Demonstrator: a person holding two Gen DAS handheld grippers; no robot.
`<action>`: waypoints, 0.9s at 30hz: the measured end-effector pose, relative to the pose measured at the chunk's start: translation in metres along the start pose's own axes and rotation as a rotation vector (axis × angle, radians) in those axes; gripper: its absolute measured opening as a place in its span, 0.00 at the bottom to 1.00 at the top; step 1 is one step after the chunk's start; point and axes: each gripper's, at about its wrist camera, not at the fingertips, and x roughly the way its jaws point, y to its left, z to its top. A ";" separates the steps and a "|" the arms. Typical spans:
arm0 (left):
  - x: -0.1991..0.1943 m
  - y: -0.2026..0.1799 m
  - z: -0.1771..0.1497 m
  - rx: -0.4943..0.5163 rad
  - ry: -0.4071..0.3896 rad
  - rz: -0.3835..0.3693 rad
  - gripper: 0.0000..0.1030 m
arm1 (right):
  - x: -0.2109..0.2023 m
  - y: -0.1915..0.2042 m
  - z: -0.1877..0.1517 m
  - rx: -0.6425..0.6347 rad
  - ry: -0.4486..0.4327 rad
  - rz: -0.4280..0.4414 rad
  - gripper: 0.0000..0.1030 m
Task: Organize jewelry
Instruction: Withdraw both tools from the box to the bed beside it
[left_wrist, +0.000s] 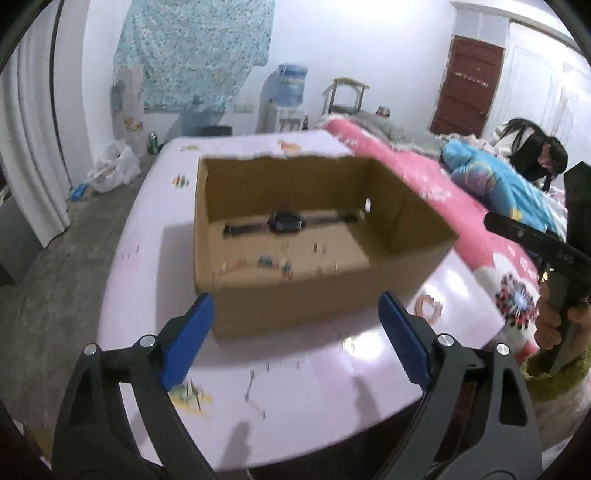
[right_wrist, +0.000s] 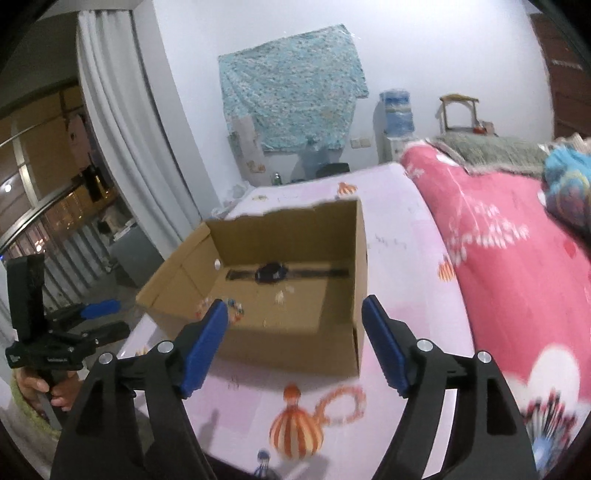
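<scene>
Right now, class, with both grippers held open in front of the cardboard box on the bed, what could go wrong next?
1. The small beaded pieces lie loose on the floor of the cardboard box; wide blue pads may miss or scatter them.
2. The box sits on a soft bed sheet, so a nudge from the left gripper or right gripper could shift it and slide the watch.

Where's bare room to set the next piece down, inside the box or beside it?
Inside the cardboard box, the floor is bare between the watch and the beaded pieces; the near-left floor is crowded. On the pink sheet, free patches lie left of the box and in front, though a thin chain lies there.
</scene>
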 end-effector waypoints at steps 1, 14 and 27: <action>0.002 -0.001 -0.008 0.001 0.015 0.009 0.85 | -0.001 -0.001 -0.009 0.019 0.016 0.002 0.71; 0.060 -0.015 -0.064 0.042 0.217 0.146 0.85 | 0.033 -0.008 -0.081 0.107 0.232 -0.099 0.71; 0.087 -0.004 -0.067 -0.038 0.292 0.188 0.85 | 0.051 0.002 -0.088 0.085 0.291 -0.118 0.71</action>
